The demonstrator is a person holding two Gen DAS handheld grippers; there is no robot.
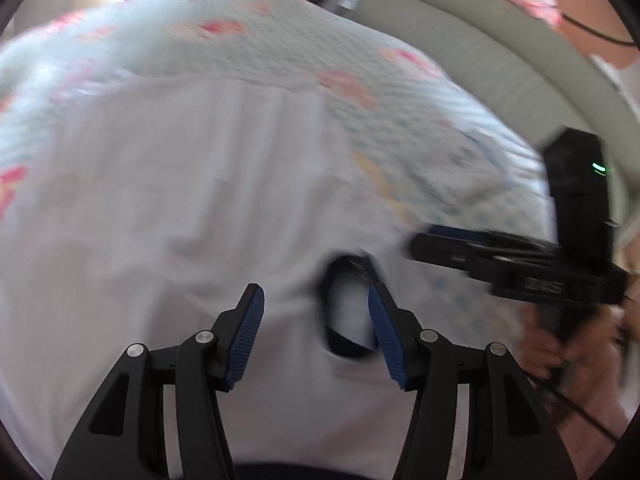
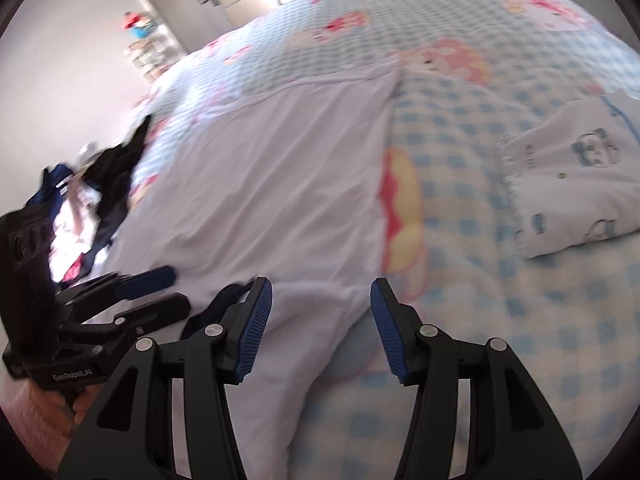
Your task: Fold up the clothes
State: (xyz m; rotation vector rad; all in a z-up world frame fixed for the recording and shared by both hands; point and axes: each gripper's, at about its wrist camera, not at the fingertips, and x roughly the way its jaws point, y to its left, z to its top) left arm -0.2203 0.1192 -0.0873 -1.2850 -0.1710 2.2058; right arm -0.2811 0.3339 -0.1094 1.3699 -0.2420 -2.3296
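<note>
White garment laid flat on the bed, both hand-held grippers at its near end.

The white garment (image 2: 260, 184) runs lengthwise toward 12 o'clock on the bed (image 2: 500, 300). The left hand-held gripper (image 1: 316, 332) and right hand-held gripper (image 2: 322, 326) hover over its near edge, jaws apart and gripping nothing; the dark-trimmed collar (image 1: 344, 312) lies nearest the left one.

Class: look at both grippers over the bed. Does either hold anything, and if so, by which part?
Nothing is held. The left gripper and right gripper both stand with jaws open above the white shirt, pads clear of the cloth.
</note>
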